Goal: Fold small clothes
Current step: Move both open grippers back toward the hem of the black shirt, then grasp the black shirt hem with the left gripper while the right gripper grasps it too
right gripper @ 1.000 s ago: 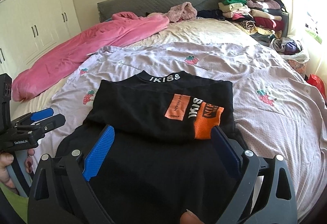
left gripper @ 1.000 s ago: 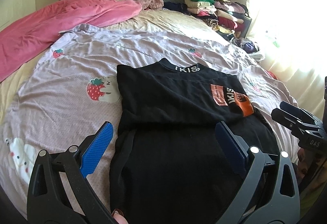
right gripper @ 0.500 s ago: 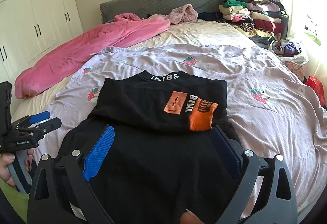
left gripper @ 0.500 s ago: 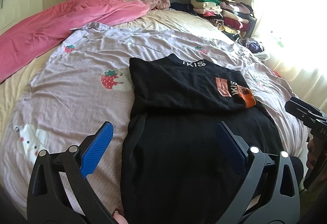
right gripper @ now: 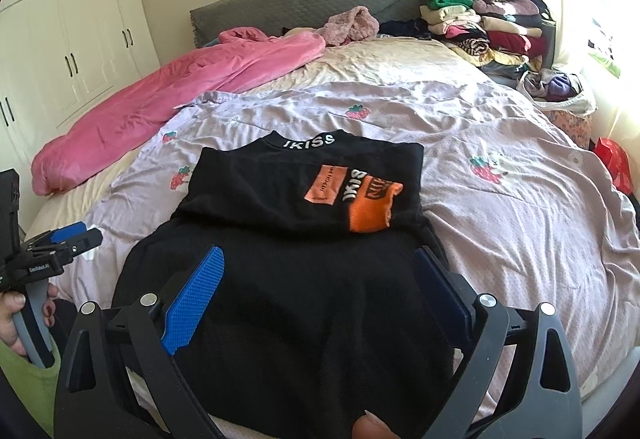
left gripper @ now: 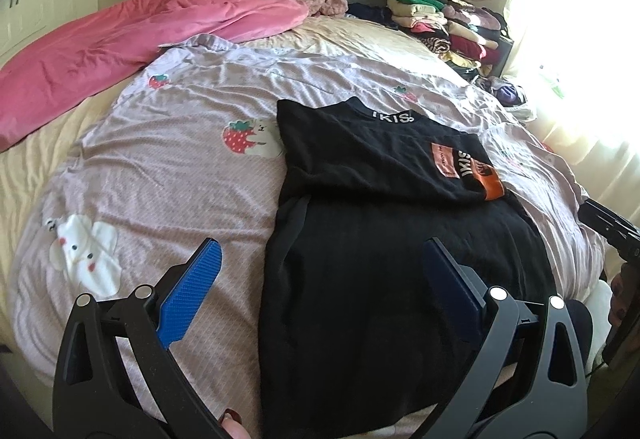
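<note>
Black "IKISS" top (right gripper: 304, 251) lies flat on a lilac strawberry-print quilt (right gripper: 500, 223) at the near end of the bed, collar away from the cameras, both sleeves already laid across the chest, orange cuff (right gripper: 370, 211) uppermost; lower half of the garment runs toward the bed's near edge and part of the hem looks to drape over it.

Left hand-held gripper (left gripper: 318, 275) hovers above the top's left side w/ its blue pads (left gripper: 192, 293) spread wide, nothing between them. Right hand-held gripper (right gripper: 318, 279) hangs over the lower middle, also spread wide and empty. Neither touches fabric.

Judged next step: take the hem and bring it up to the collar. Risks from here:
- hem is dark on dark, edge hard to pick out; a pinch could catch one layer only, or snag the quilt w/ it, so the fold drags bedding along.
- uneven lift btwn the two sides would skew the fold and pull the crossed sleeves loose.
- soft, rumpled quilt gives little to press against; fabric may bunch rather than crease.

Pink duvet (right gripper: 160, 107) and stacked clothes (right gripper: 480, 27) sit well apart at the far end.
</note>
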### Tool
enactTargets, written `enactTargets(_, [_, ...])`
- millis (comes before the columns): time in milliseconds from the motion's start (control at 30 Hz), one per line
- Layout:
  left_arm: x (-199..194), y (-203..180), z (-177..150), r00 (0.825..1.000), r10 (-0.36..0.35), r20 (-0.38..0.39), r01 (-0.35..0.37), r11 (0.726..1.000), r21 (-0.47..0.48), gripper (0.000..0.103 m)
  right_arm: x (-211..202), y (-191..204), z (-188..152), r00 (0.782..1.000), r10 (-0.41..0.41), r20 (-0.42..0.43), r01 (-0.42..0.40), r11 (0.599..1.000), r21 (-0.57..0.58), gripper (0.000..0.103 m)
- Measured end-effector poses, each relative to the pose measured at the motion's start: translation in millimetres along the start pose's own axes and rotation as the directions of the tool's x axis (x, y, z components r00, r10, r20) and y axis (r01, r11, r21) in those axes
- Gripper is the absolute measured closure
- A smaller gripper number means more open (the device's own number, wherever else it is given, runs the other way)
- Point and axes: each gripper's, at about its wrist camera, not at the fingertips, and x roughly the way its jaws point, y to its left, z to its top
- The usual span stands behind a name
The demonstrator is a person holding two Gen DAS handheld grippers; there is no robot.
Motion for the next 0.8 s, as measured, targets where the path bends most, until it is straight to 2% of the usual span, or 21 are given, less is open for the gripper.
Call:
enactTargets(400, [-5.2,20.8,-20.3,0.998,0.031,-0.045,-0.033,0.999,-0.038,0.01,-15.8,-14.0,-15.2,1.0,-0.027,-0.012,0.028,1.0,0.014,0.009])
enactTargets(800, [2.0,32.1,-48.4,0.993,0.025,-0.116,-0.031,0.998,-0.05,0.01,-18.7,-33.3,-46.9,0.993,-0.093,-0.071,0.094,0.996,0.01,0.009])
